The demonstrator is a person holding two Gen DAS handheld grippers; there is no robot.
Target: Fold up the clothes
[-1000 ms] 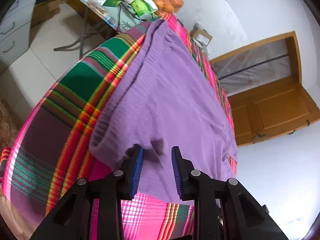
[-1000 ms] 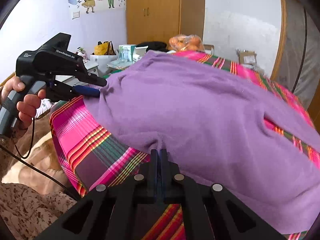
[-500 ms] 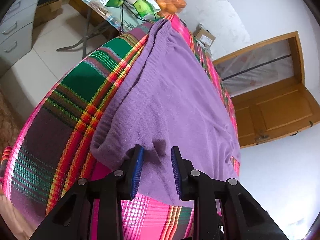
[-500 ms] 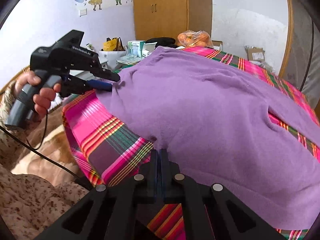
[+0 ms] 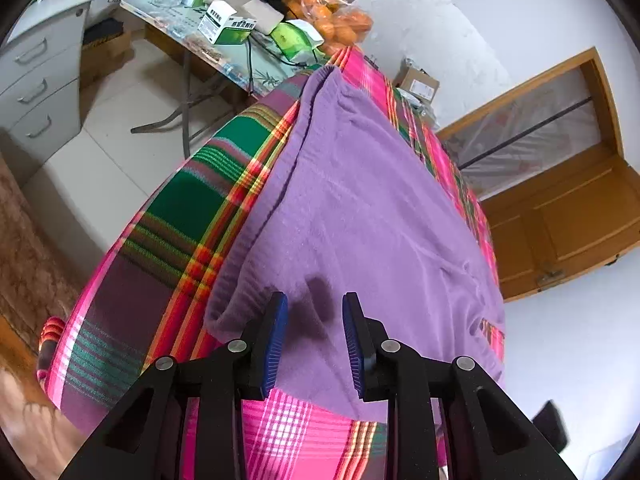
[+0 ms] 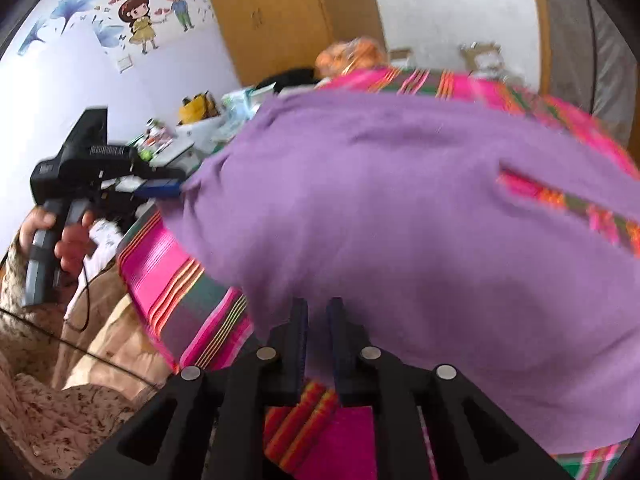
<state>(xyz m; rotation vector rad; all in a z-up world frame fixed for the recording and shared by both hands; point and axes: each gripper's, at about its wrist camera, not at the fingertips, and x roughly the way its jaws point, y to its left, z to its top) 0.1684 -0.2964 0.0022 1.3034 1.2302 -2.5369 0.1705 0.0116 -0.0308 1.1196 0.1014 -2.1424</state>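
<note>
A purple knit sweater (image 5: 360,216) lies spread flat on a bed covered in pink and green plaid cloth (image 5: 180,216). My left gripper (image 5: 315,320) is open, its blue pads standing either side of the sweater's near corner. The right wrist view, which is blurred, shows the same sweater (image 6: 400,208) and my right gripper (image 6: 317,316) at its near edge. Its jaws stand a narrow gap apart with purple fabric showing between them. In that view the left gripper (image 6: 160,188) sits at the sweater's left corner, held by a hand (image 6: 68,240).
A side table (image 5: 240,60) with boxes and a bag of oranges (image 5: 336,20) stands beyond the bed's far end. Grey drawers (image 5: 36,88) are at the left, a wooden door (image 5: 560,216) at the right. A brown patterned blanket (image 6: 60,400) lies beside the bed.
My right gripper's jaws, shut on the sweater edge before, have parted slightly, and its view has tilted and blurred. The left gripper stays open at its corner, shifted slightly.
</note>
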